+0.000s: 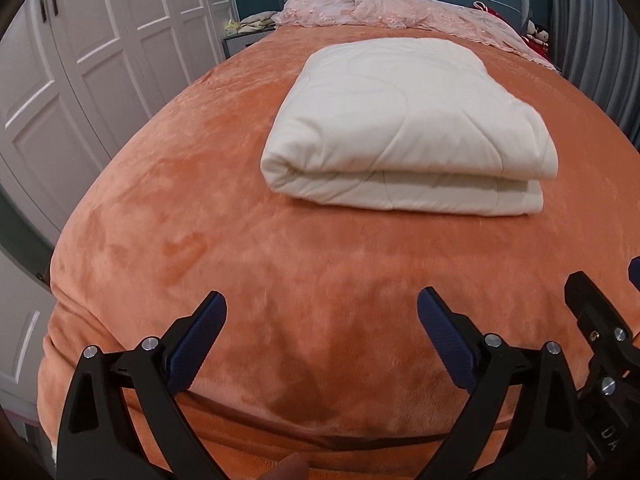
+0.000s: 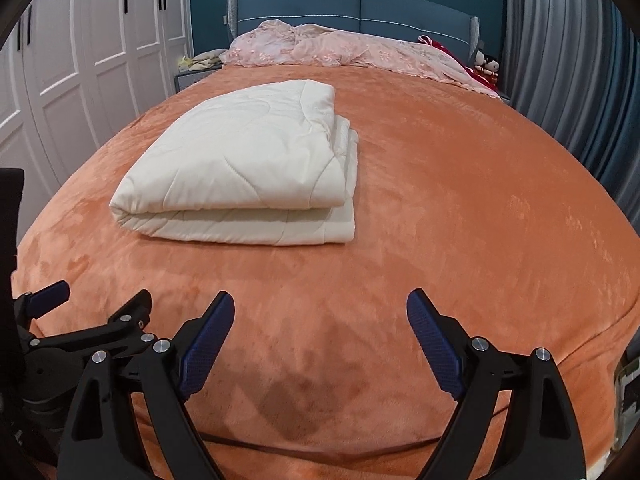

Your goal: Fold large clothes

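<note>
both grippers, left gripper (image 1: pixel 322 308) and right gripper (image 2: pixel 320 306), hung with fingers apart, empty, near orange bedspread (image 2: pixel 440 220); cream quilt (image 2: pixel 248 164) lay folded; seemingly finished, perhaps only tidying remained.

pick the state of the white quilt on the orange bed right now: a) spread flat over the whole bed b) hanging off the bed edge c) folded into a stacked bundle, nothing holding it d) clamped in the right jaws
c: the white quilt lies folded in layers on the orange bedspread, while the left gripper and right gripper both hover open and apart from it.
</note>
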Demonstrator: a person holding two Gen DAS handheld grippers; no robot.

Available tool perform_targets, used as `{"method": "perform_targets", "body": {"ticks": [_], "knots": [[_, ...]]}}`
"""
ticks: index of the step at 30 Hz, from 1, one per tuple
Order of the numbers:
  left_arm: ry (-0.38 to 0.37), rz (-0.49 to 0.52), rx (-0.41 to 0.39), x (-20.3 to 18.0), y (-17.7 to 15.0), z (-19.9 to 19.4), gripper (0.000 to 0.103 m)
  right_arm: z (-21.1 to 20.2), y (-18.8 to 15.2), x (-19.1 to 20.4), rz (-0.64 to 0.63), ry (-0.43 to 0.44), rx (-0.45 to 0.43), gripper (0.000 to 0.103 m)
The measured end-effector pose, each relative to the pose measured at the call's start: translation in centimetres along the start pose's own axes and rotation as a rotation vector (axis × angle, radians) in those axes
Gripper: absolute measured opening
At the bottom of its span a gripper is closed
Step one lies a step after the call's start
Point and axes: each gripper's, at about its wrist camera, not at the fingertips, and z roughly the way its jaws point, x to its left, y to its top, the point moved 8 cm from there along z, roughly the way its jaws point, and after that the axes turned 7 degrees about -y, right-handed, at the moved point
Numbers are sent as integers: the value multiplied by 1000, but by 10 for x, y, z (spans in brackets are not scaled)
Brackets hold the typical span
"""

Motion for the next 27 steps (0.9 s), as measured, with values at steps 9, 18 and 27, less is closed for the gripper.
{"method": "perform_targets", "body": {"ticks": [9, 18, 27], "knots": [[8, 12, -18, 1, -8, -2, 94, 1, -10, -1, 5, 12, 17, 86], [24, 26, -22, 2, -13, -4, 94, -2, -15, 2, -14, 7, 9, 86], [26, 40, -44, 2, -13, -9, 94, -6, -15, 0, -9, 6, -5, 86]]}}
